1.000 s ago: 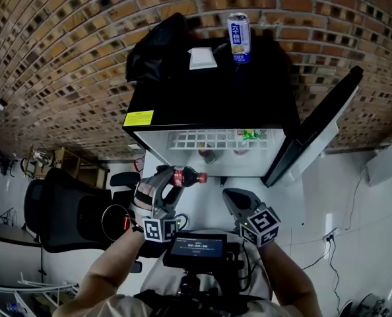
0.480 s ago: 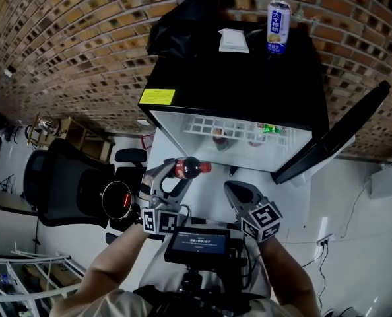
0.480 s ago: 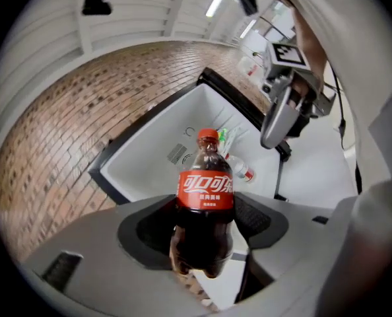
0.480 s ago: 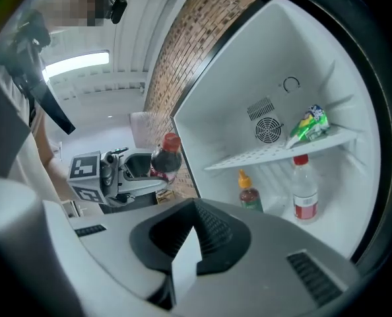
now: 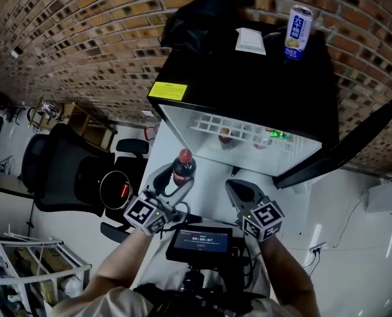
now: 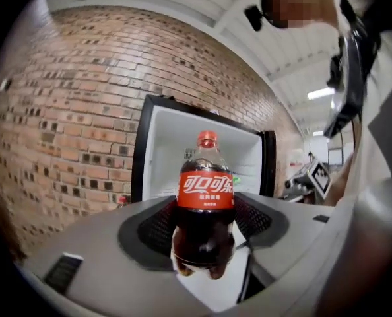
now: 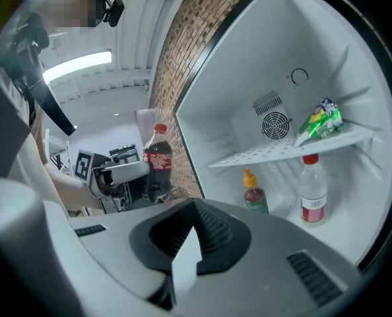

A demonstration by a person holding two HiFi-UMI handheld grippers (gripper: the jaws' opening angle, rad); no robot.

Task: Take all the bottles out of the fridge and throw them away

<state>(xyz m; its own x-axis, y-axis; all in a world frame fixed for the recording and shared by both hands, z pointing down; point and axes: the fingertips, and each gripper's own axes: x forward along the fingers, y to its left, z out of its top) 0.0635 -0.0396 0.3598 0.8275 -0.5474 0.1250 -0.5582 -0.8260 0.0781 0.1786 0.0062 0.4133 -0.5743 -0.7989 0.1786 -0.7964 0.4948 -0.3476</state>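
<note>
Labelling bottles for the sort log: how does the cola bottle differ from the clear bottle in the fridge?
The cola bottle is dark with a red label; the clear bottle is pale with a red-and-white label. The cola bottle is out of the fridge, clamped in the left gripper; the clear bottle stands on the fridge floor. Both are upright with red caps.

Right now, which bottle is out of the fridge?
The cola bottle with the red label, clamped in the left gripper. The yellow-capped bottle and red-capped clear bottle stand inside the fridge.
</note>
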